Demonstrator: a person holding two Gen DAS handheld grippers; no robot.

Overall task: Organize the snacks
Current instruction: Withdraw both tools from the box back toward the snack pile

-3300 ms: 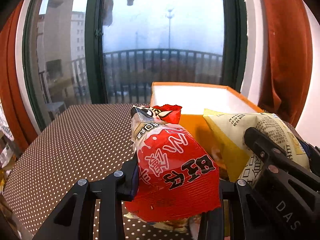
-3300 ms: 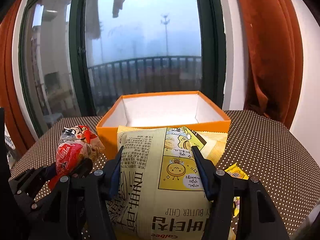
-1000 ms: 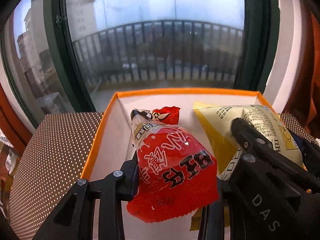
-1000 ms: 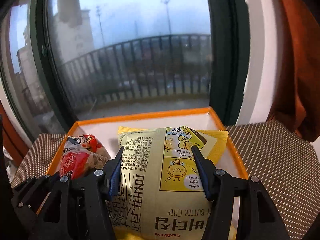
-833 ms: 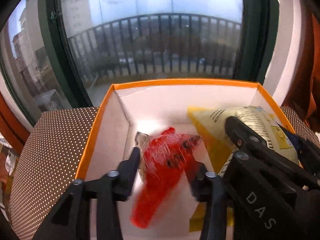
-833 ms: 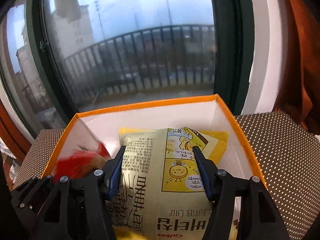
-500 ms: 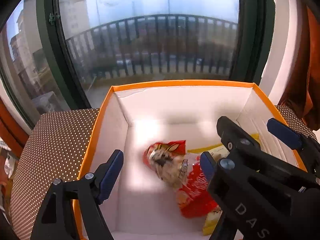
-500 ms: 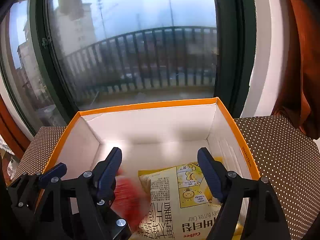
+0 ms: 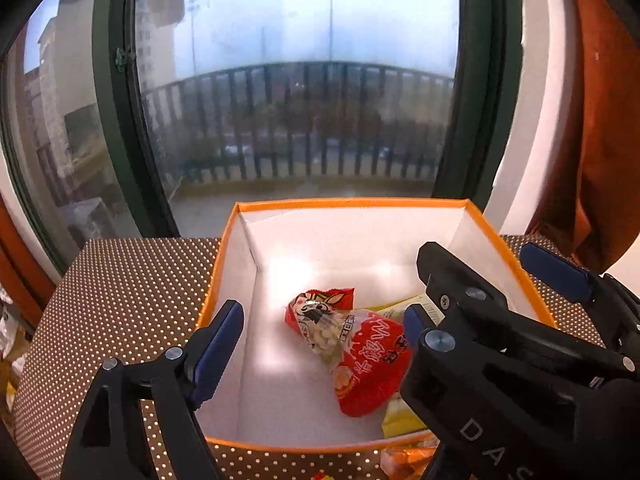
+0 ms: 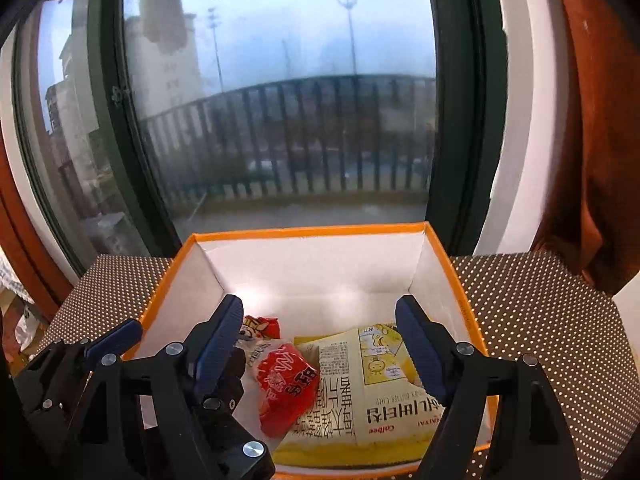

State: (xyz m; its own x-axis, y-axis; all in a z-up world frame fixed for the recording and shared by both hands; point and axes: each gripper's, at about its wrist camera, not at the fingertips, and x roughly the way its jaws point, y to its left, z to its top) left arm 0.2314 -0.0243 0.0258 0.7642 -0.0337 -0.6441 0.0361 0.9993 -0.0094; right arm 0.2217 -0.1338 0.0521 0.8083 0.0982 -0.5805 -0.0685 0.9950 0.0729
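Both hand-held grippers, left (image 9: 320,332) and right (image 10: 320,340), hang spread and empty over the box (image 10: 308,232). The red bag (image 9: 360,356) and yellow bag (image 10: 372,380) lie below, long axes running front to back.

dotted tablecloth (image 9: 120,280) | dark-framed window (image 9: 296,80) | balcony railing (image 10: 304,140) | rust curtain (image 10: 592,120)

Left claw (image 9: 320,332) and right claw (image 10: 320,332) both hang spread wide, seemingly side by side.

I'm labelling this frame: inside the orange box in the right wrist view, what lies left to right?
Within the orange box: red snack bag → yellow chip bag, its left edge tucked under the red one. Both hand-held grippers hang open above them.
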